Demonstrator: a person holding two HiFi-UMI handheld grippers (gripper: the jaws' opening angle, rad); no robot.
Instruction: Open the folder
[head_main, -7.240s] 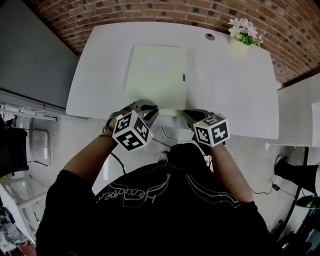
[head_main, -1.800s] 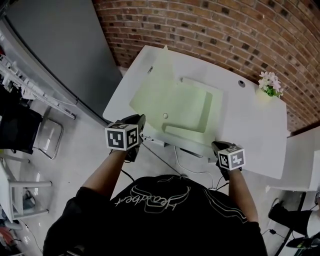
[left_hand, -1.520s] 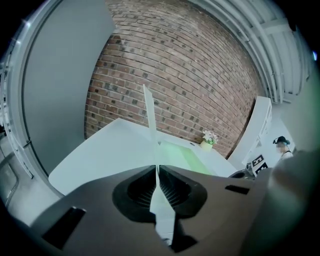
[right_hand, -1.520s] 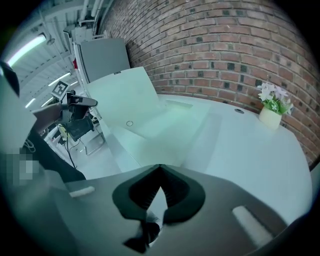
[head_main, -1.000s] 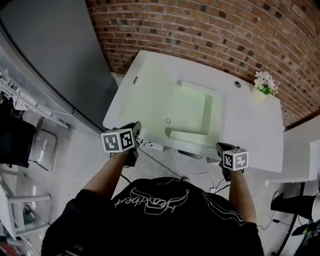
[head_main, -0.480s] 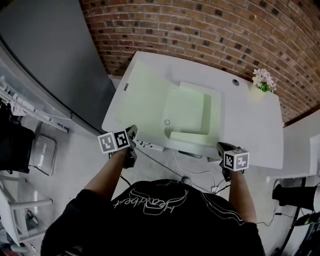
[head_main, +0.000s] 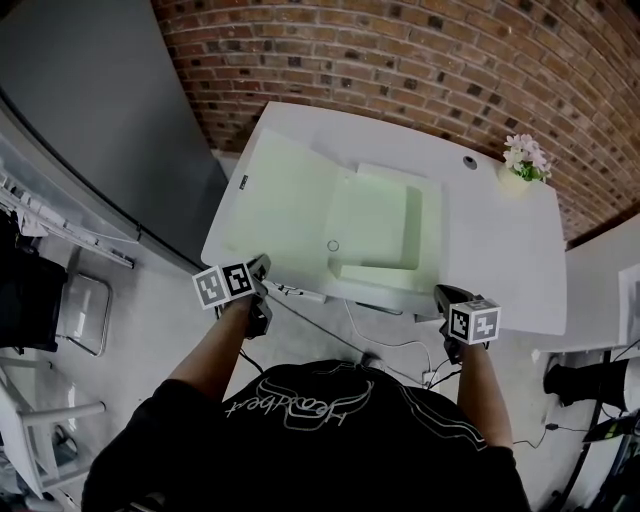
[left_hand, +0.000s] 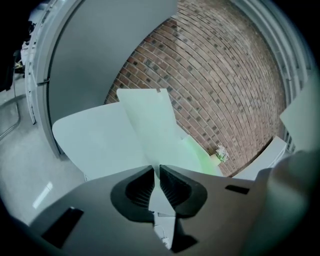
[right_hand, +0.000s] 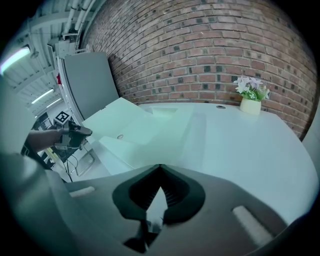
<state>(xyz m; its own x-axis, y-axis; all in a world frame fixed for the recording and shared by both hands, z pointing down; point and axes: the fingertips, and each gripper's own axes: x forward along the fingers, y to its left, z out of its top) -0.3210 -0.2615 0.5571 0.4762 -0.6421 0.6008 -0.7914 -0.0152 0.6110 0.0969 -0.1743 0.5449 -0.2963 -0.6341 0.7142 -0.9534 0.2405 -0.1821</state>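
Back wall is red-brown brick, running the full width behind the bench. Bench is white with rounded corners and a round cable grommet near the far edge. A small pale pot of white-pink flowers sits at its far right corner. A tall plain grey panel stands left of the bench, up against the brick. Floor is smooth grey, looks like concrete. Metal-frame chair on the floor at left. Cables hang below the bench's near edge. Second white surface just right of the bench. Strip lights overhead in the right gripper view. Lighting is even.
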